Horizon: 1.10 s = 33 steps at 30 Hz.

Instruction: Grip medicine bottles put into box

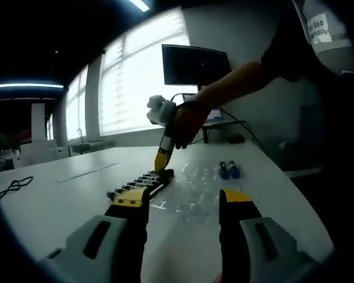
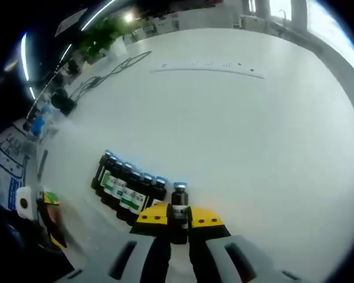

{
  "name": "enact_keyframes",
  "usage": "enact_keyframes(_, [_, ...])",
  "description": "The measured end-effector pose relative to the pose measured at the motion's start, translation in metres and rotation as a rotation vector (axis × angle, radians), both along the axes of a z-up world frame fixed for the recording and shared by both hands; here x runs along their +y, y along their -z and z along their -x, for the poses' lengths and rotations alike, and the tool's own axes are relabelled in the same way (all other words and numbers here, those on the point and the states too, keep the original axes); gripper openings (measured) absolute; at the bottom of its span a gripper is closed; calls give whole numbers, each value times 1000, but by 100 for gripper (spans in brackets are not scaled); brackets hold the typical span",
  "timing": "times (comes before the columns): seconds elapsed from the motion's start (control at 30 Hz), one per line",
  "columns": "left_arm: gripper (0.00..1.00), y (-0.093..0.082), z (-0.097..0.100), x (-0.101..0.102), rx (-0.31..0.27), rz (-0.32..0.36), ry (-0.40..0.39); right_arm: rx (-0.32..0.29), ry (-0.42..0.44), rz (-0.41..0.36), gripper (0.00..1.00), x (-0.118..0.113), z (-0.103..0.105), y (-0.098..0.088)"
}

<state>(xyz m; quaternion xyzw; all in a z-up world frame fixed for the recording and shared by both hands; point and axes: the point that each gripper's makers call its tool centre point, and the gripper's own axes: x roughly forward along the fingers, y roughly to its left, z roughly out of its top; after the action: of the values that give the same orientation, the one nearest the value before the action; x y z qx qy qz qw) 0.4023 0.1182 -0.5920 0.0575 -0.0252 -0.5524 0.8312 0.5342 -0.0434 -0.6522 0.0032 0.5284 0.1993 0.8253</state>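
White tabletop (image 2: 236, 118) fills most of the right gripper view, with tall bright windows (image 1: 135, 76) and a dark monitor (image 1: 194, 63) behind it in the left gripper view. Starting at the right gripper (image 2: 178, 219), its yellow-tipped jaws are closed on a small dark medicine bottle (image 2: 178, 206) with a silver cap, held upright at the end of a row of bottles (image 2: 127, 186) that lie packed side by side with green-and-white labels; judging by this, the bottle is being seated next to its neighbours, or lifted from there, so the row is presumably the box's contents, though the box walls are hard to make out. The left gripper (image 1: 183, 203) hangs above the table with its jaws spread apart and nothing between them, likely waiting its turn. Beyond it, the person's hand (image 1: 186, 121) drives the right gripper down onto the dark tray-like box (image 1: 144, 183). Further right lie clear plastic blister pieces (image 1: 194, 188) and two blue-capped vials (image 1: 229, 171), apart from the row. A black cable (image 2: 112, 73) trails across the far table.
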Motion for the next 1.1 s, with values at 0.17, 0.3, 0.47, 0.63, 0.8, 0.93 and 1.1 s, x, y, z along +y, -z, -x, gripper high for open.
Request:
enact_keyframes(0.17, [40, 0, 0, 0, 0, 0, 1, 1, -4, 10, 8, -2, 3, 3])
enact_keyframes(0.3, [40, 0, 0, -1, 0, 0, 1, 0, -8, 12, 8, -1, 4, 4])
enact_keyframes(0.47, [40, 0, 0, -1, 0, -1, 1, 0, -9, 18, 7, -2, 5, 4])
enact_keyframes(0.63, [40, 0, 0, -1, -1, -1, 1, -7, -11, 44, 7, -4, 6, 3])
enact_keyframes(0.8, [40, -3, 0, -1, -5, 8, -1, -44, 1, 22, 7, -5, 3, -6])
enact_keyframes(0.93, [40, -2, 0, -1, -2, 4, -1, -95, 8, 13, 7, -7, 0, -19])
enact_keyframes(1.1, [40, -1, 0, 0, -3, 3, -3, -109, -3, -2, 7, -7, 7, -28])
